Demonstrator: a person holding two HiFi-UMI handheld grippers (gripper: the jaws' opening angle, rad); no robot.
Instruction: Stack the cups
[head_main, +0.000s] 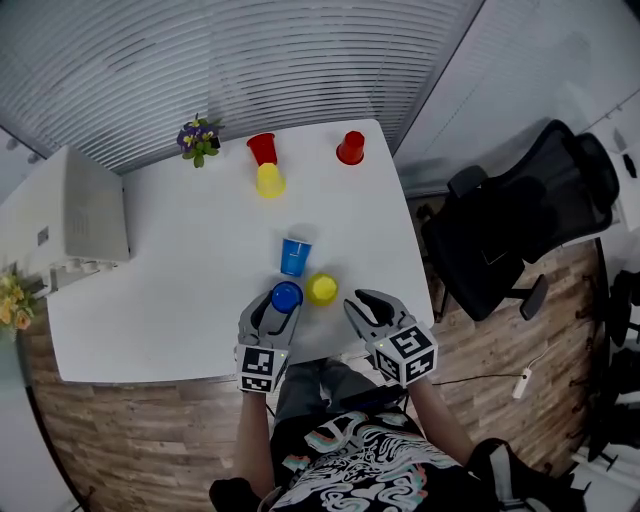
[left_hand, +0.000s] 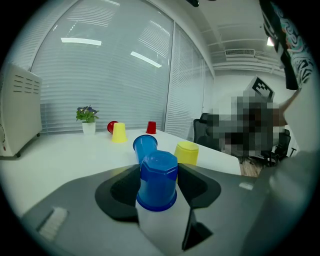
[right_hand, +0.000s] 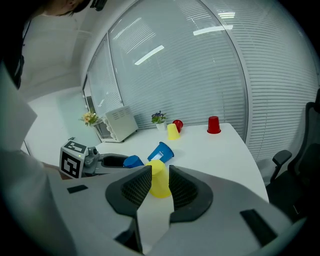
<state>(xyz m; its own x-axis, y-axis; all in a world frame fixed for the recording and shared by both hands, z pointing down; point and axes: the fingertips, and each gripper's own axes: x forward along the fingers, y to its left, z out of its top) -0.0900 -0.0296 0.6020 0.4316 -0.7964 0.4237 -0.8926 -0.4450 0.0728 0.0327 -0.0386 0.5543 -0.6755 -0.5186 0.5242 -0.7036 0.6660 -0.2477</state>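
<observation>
My left gripper (head_main: 283, 306) is shut on an upside-down blue cup (left_hand: 158, 180) near the table's front edge, its jaws pressing the cup's two sides. Just right of it stands an upside-down yellow cup (head_main: 321, 289). My right gripper (head_main: 357, 303) is open, and the yellow cup (right_hand: 160, 186) sits just beyond its tips, seen through the gap. A second blue cup (head_main: 294, 256) lies on its side a little farther back. At the far edge are a tipped red cup (head_main: 262, 148), an upside-down yellow cup (head_main: 269, 181) and an upside-down red cup (head_main: 351, 148).
The white table (head_main: 180, 270) has a small potted plant (head_main: 198, 138) at its far edge. A white boxy appliance (head_main: 85, 205) stands at the left end. A black office chair (head_main: 520, 220) stands on the wood floor to the right.
</observation>
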